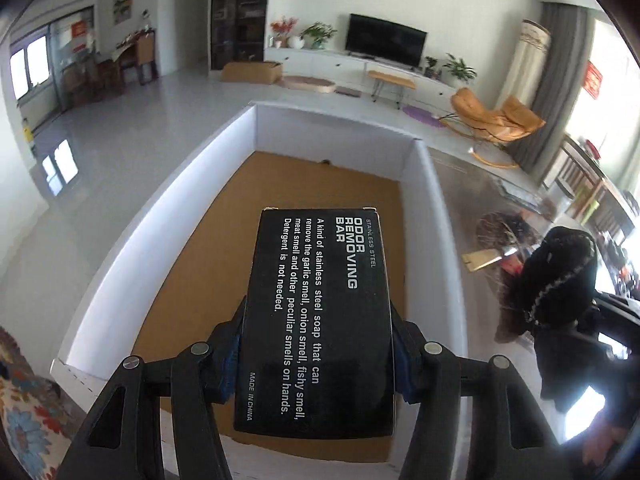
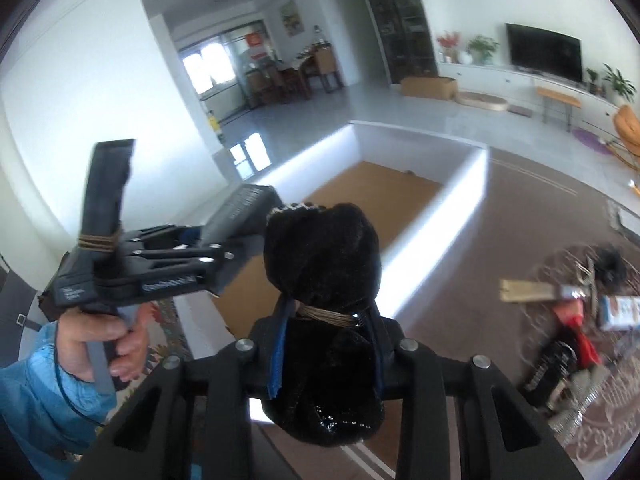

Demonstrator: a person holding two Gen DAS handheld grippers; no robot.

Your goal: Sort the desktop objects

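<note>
While clamped in left gripper [image 1: 316,356], black box [image 1: 320,320] reads "ODOR REMOVING BAR", right gripper [image 2: 326,344] pinching black pouch [image 2: 322,264].

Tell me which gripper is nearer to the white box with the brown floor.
Left. The left gripper, holding the black carton, hangs over the white box. The right gripper, holding a black pouch, is beside the box.

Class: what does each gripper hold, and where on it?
Left gripper: black box, clamped on its long sides. Right gripper: black velvet pouch, pinched at its tied neck.
</note>
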